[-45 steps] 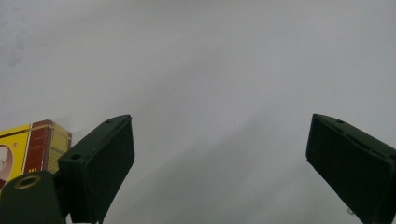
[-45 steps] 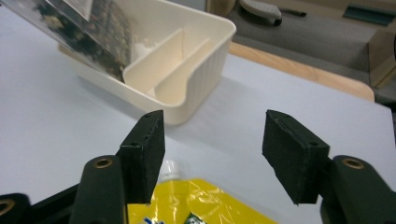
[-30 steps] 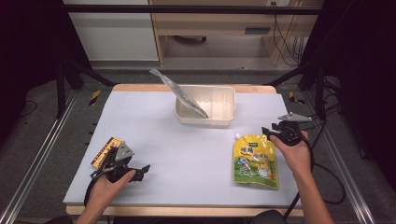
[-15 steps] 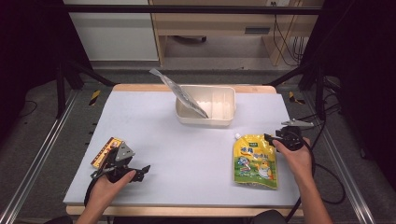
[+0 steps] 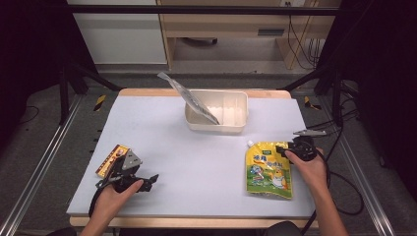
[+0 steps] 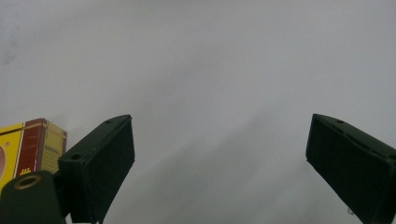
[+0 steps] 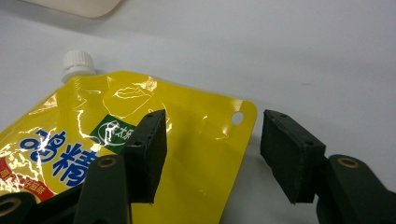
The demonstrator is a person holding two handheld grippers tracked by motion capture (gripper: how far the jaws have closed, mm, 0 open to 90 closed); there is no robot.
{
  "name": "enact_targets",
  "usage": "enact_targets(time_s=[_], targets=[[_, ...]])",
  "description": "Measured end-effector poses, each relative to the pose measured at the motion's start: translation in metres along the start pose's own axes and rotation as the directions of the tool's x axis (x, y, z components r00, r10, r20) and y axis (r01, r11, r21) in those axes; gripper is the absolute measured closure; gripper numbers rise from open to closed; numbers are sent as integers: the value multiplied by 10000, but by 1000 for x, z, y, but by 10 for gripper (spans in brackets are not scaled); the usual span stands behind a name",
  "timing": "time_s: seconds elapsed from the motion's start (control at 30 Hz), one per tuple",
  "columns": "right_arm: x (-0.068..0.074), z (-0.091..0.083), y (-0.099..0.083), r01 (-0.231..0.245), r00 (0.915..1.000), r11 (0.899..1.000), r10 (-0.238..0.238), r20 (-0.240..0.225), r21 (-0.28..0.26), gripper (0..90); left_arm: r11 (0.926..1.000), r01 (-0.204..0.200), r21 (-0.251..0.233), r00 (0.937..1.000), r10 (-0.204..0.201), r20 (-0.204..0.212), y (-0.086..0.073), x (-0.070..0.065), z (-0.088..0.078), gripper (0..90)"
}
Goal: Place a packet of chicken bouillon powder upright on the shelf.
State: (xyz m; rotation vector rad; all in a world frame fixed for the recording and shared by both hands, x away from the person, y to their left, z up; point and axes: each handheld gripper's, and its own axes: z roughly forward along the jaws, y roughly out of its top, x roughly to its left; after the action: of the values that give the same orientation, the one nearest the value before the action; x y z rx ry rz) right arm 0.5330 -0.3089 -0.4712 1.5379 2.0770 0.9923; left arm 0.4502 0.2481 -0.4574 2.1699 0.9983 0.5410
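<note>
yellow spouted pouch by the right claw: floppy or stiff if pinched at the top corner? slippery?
The yellow pouch lies flat with creases and dents, so it will probably sag from a corner grip. Its glossy film shows glare, so likely slick between the pads. The right claw straddles the corner by the hang hole, open; the thin edge there may fold.

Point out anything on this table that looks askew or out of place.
One thing stands out: the silver packet leans at a slant in the cream tub, its upper end poking out past the rim instead of lying inside. The yellow spouted pouch lies flat on the mat, with no spill visible, and the small box sits at the left edge.
</note>
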Motion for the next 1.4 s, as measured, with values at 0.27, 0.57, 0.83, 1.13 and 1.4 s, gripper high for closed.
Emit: enact_targets(time_s=[0.27, 0.57, 0.83, 1.13, 1.4], targets=[[4, 0, -2, 120, 9997, 9999, -119, -202, 13, 456, 10000, -7, 1, 10000, 7, -17, 0, 0, 0, 77], [13, -12, 0, 328, 9983, 9989, -343, -471, -327, 542, 10000, -18, 7, 10000, 18, -5, 0, 0, 1, 76], [22, -13, 0, 640, 9962, 9976, -655, -578, -280, 626, 10000, -44, 12, 10000, 44, 2, 0, -1, 1, 77], [16, -2, -2, 611, 9981, 9978, -608, -107, 260, 762, 10000, -52, 36, 10000, 52, 15, 0, -1, 1, 77], [18, -11, 4, 673, 9977, 9977, -673, -27, -24, 900, 10000, -34, 29, 10000, 34, -18, 0, 0, 1, 77]])
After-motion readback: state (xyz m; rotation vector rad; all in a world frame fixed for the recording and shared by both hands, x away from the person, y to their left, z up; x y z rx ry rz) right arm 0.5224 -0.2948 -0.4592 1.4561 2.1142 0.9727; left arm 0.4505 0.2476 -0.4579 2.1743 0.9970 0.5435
